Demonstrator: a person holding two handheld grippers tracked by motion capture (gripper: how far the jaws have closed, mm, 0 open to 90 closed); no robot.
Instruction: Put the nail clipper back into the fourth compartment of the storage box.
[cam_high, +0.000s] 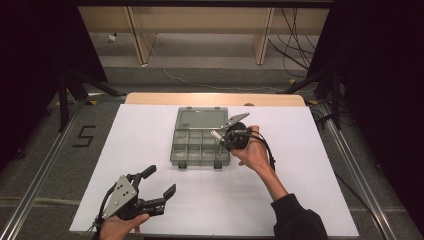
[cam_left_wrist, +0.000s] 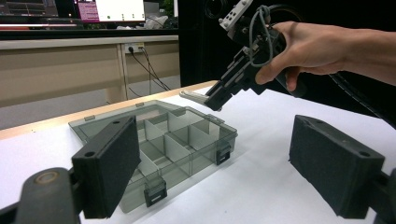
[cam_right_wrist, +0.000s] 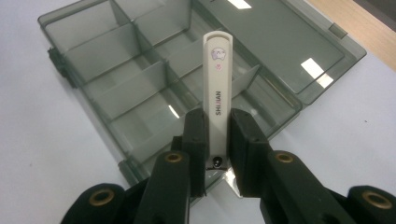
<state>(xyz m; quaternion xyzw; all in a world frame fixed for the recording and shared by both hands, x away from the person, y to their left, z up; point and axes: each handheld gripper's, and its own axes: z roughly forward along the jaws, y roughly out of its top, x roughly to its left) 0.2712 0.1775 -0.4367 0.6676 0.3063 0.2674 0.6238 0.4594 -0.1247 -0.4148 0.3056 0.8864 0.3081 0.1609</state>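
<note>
right gripper (cam_right_wrist: 218, 135), jaws clamped on 1 slim white plastic nail clipper (cam_right_wrist: 217, 88), holds it lengthwise just above the open, smoky-grey transparent plastic compartment box (cam_right_wrist: 84, 28), probably for lowering into 1 cell. left gripper (cam_high: 159, 182), jaws wide apart and empty, waits near the box's front edge.

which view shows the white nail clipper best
The right gripper view: the white nail clipper stands close up between the right gripper's jaws, its printed lettering readable, above the open organizer box. The high view shows it as a small pale sliver; the left gripper view shows its tip from the side.
</note>
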